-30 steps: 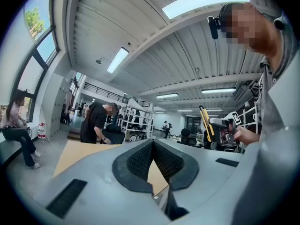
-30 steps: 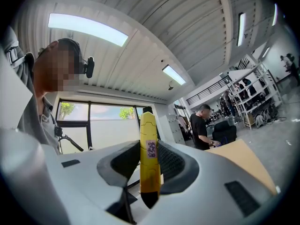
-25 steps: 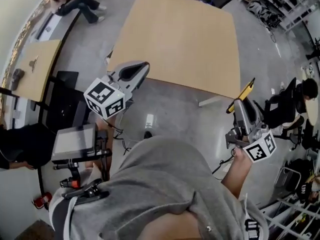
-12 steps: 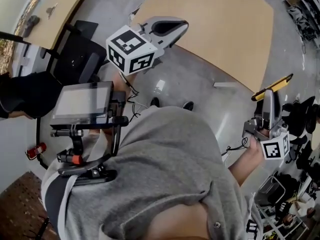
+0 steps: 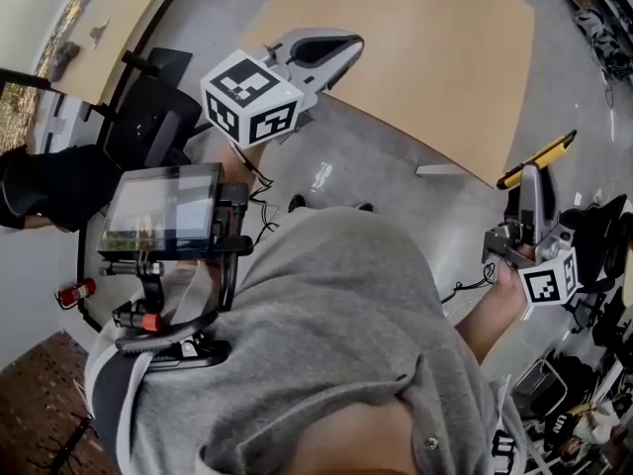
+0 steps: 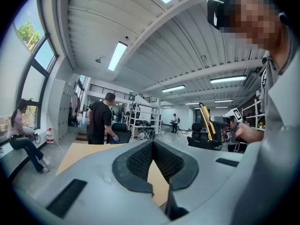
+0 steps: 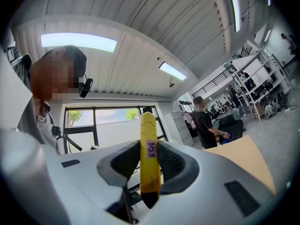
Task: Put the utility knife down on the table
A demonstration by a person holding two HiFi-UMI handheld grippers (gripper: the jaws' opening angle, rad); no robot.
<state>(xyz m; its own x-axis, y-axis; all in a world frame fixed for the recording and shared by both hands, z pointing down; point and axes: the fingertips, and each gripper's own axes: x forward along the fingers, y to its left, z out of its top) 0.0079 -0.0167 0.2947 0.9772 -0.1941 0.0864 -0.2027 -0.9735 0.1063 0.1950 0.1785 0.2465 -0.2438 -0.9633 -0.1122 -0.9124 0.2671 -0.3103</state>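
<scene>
Not put down yet: right gripper (image 5: 531, 188) jaws clamp the utility knife (image 5: 539, 158) beside the table (image 5: 415, 57); left gripper (image 5: 324, 51) jaws closed, empty

Yellow utility knife (image 7: 149, 153), upright between jaws

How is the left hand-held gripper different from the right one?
The left hand-held gripper is shut and empty; the right hand-held gripper is shut on a yellow utility knife. In the head view, the left one overlaps the table's edge; the right one is past its corner, over floor. Both are grey with a marker cube.
</scene>
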